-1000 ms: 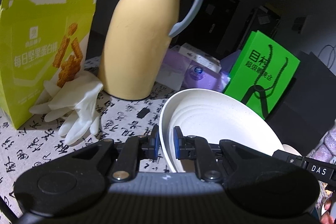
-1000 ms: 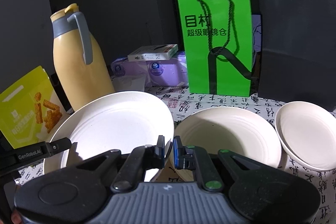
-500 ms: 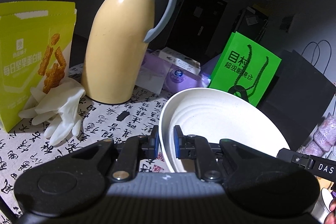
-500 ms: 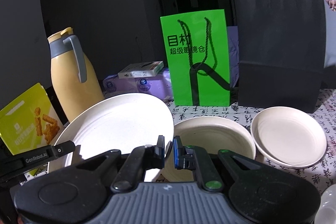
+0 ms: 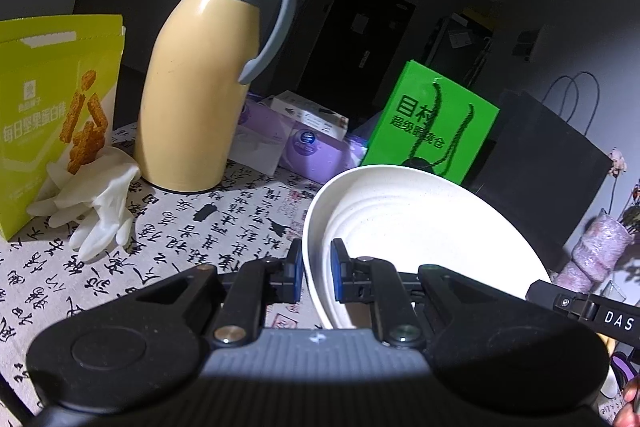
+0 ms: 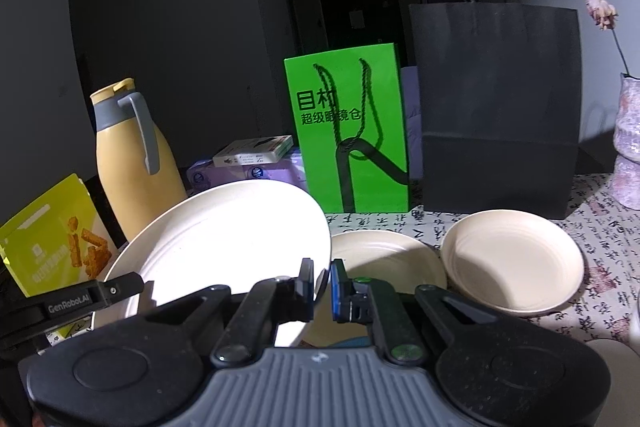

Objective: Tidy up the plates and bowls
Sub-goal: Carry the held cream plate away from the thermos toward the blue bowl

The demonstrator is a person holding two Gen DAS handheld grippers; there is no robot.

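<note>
A large white plate [image 5: 420,235] hangs tilted above the table, held by both grippers. My left gripper [image 5: 316,275] is shut on its left rim, blue pads on either side of the edge. My right gripper [image 6: 322,285] is shut on the right rim of the same plate [image 6: 224,239]. Below and to the right of it, a cream plate [image 6: 384,259] lies on the calligraphy tablecloth [image 6: 600,267], partly hidden by the gripper. A cream bowl [image 6: 516,267] sits just right of that plate.
A yellow thermos jug [image 5: 200,87], a green snack box [image 5: 56,115] and white gloves [image 5: 100,199] stand at the left. Purple tissue packs [image 5: 316,147], a green paper bag [image 6: 348,135] and a black paper bag [image 6: 496,107] line the back. A vase [image 6: 628,155] stands far right.
Both grippers have carried the white plate up and to the right. The jug and boxes slid left in both views, and the cream bowl and black bag came further into the right wrist view.
</note>
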